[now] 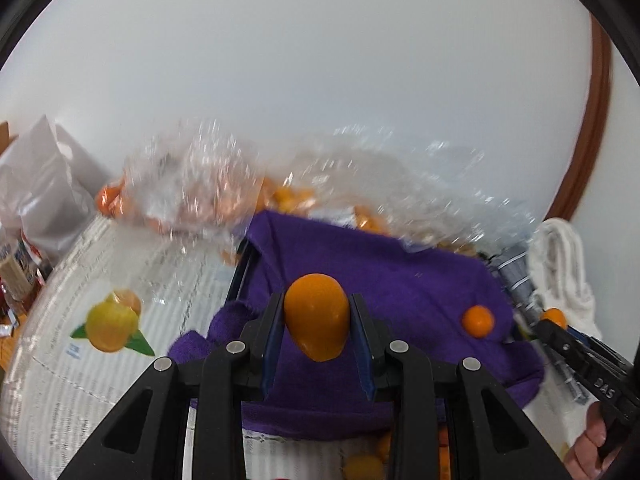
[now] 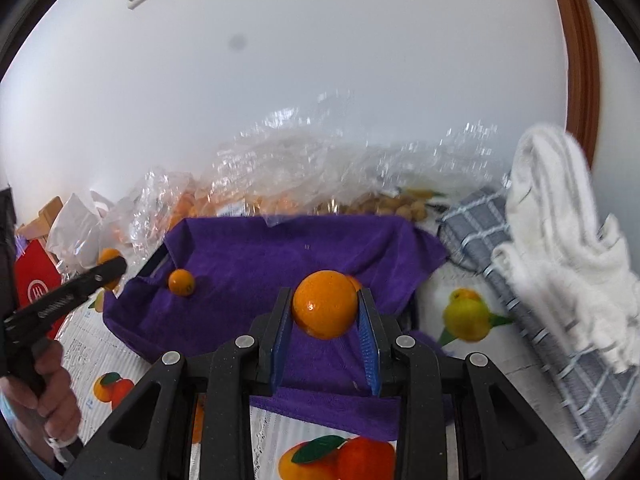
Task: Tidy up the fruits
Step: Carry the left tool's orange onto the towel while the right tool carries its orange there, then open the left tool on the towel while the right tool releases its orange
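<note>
Purple cloth [image 1: 392, 280] lines tray; one loose orange [image 1: 477, 321] already on it. Left hand-held gripper [image 1: 318, 320] clamped on elongated orange fruit [image 1: 316, 316], held above cloth. Right hand-held gripper [image 2: 325, 308] clamped on round orange [image 2: 324, 304], also over cloth. Step judged: carrying fruit to tray. Next: lower, then release clear of loose orange so nothing rolls off.

Both grippers closed on fruit, held side by side.

The left gripper [image 1: 317, 312] pinches an oval orange fruit [image 1: 317, 316] between its blue pads, tilted downward. The right gripper [image 2: 325, 308] clamps a round orange fruit [image 2: 325, 304] the same way, also angled down. In each wrist view the other gripper shows at the edge, carried by a bare hand [image 2: 44, 384] wrapped around its black handle.
</note>
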The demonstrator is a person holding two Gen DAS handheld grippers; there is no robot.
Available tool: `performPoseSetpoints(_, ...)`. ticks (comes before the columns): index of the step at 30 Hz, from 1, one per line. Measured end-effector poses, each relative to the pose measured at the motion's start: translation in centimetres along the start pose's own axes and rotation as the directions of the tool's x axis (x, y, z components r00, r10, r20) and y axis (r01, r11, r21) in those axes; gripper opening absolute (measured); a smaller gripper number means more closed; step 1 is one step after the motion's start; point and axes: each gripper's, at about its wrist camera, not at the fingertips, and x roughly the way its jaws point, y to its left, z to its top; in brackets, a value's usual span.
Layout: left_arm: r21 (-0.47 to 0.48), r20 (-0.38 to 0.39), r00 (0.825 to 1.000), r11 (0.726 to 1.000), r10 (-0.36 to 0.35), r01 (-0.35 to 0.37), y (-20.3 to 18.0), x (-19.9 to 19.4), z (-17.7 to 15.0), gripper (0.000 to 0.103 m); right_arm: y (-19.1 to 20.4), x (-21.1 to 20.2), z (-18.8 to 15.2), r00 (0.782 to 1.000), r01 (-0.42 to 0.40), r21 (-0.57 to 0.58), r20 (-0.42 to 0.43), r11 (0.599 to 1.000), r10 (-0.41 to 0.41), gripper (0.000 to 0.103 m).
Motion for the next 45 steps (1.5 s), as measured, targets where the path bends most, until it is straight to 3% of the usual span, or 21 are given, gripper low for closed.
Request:
performPoseSetpoints(3, 0.049, -0.046, 0.997, 0.997, 0.055, -0.053, -0.1, 1.7, -0.8, 0.030, 0.1, 1.8, -0.9, 0.999, 0.012, -0.020, -0.050, 1.000, -0.013, 0.031)
performPoseSetpoints(13, 0.112, -0.136, 0.987, 0.991, 0.084, -0.069, -0.9, 4.6, -2.1, 0.030, 0.3, 4.9, -2.5, 0.990, 0.025, -0.054, -0.135, 0.998, -0.032, 0.031)
performPoseSetpoints(24, 0.123, -0.140, 0.985, 0.989, 0.104, -0.087, -1.1, 4.7, -2.0, 0.031, 0.2, 5.9, -2.9, 0.985, 0.044, -0.055, -0.165, 0.998, -0.053, 0.033)
performPoseSetpoints(27, 0.114, -0.141, 0.983, 0.989, 0.114, -0.099, -1.0, 4.7, -1.9, 0.031, 0.1, 5.6, -2.9, 0.986, 0.038, -0.040, -0.160, 0.999, -0.043, 0.049)
performPoseSetpoints(29, 0.108, -0.141, 0.984, 0.989, 0.112, -0.097, -0.8, 4.6, -1.9, 0.031, 0.1, 5.4, -2.9, 0.988, 0.046, -0.041, -0.144, 0.998, -0.052, 0.052)
performPoseSetpoints(31, 0.102, -0.138, 0.985, 0.991, 0.102, -0.089, -0.7, 4.5, -1.9, 0.031, 0.0, 5.1, -3.0, 0.989, 0.053, -0.038, -0.134, 0.998, -0.057, 0.052)
performPoseSetpoints(35, 0.071, -0.109, 0.993, 0.996, 0.052, -0.045, -0.3, 3.7, -1.8, 0.045, -0.1, 3.7, -2.6, 0.995, 0.066, -0.022, -0.072, 0.998, -0.067, 0.052)
performPoseSetpoints(39, 0.064, -0.060, 0.998, 0.997, 0.035, -0.031, -0.2, 2.2, -1.9, 0.045, 0.2, 1.8, -2.2, 0.995, 0.095, -0.036, 0.010, 0.995, -0.095, 0.052)
performPoseSetpoints(45, 0.031, 0.039, 0.998, 0.999, 0.042, -0.043, 0.2, -1.6, -1.5, 0.045, 0.9, 0.4, -1.5, 0.998, 0.033, -0.022, -0.050, 0.999, -0.034, 0.052)
